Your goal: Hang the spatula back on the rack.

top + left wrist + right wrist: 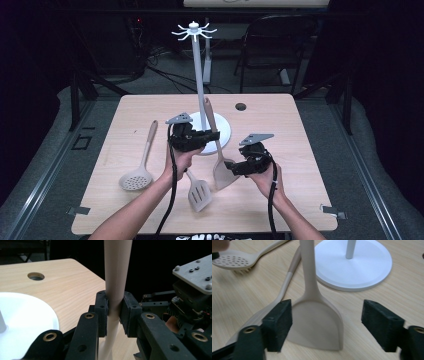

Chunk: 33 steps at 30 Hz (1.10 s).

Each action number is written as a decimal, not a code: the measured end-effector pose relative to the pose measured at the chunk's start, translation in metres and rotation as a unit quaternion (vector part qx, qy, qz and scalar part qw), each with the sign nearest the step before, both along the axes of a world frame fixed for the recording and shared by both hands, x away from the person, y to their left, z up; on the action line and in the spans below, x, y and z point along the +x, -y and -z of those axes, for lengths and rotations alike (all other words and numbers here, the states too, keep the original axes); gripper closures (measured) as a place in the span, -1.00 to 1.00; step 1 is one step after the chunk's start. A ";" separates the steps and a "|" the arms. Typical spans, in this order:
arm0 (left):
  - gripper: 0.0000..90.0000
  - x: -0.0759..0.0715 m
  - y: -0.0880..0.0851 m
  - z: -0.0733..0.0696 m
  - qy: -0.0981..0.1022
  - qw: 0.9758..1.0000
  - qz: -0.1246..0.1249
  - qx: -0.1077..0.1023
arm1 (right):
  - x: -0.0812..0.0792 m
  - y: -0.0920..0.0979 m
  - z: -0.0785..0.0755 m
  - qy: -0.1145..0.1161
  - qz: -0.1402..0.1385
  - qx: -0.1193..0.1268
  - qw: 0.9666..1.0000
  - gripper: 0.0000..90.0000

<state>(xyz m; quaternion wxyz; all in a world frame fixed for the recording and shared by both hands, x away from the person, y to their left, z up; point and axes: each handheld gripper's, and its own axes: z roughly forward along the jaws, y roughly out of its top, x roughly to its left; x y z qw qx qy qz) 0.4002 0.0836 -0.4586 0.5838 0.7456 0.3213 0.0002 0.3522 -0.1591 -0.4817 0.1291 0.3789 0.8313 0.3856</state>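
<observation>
The spatula (218, 165) stands tilted just in front of the white stand (200, 75); the left tongs (212, 136) clamp its handle, the right tongs (231, 166) gape wide at its blade. Handover looks finished; next, lift toward the stand's hooks.

Left hand-held gripper (114, 312) clamps the spatula handle (117, 272).
</observation>
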 end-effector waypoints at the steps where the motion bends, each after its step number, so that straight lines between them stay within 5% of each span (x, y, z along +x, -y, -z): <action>1: 0.71 0.002 0.000 -0.002 0.002 1.000 0.003 0.002 | 0.000 0.002 0.000 -0.001 0.001 0.001 1.000 -0.57; 11: 0.71 0.009 -0.005 -0.016 0.025 0.999 0.015 0.027 | 0.007 0.019 0.003 -0.012 0.010 -0.019 1.000 -0.85; 33: 0.71 0.024 -0.020 -0.035 0.052 0.997 0.036 0.050 | 0.012 0.035 0.013 -0.020 0.020 -0.098 0.995 -0.91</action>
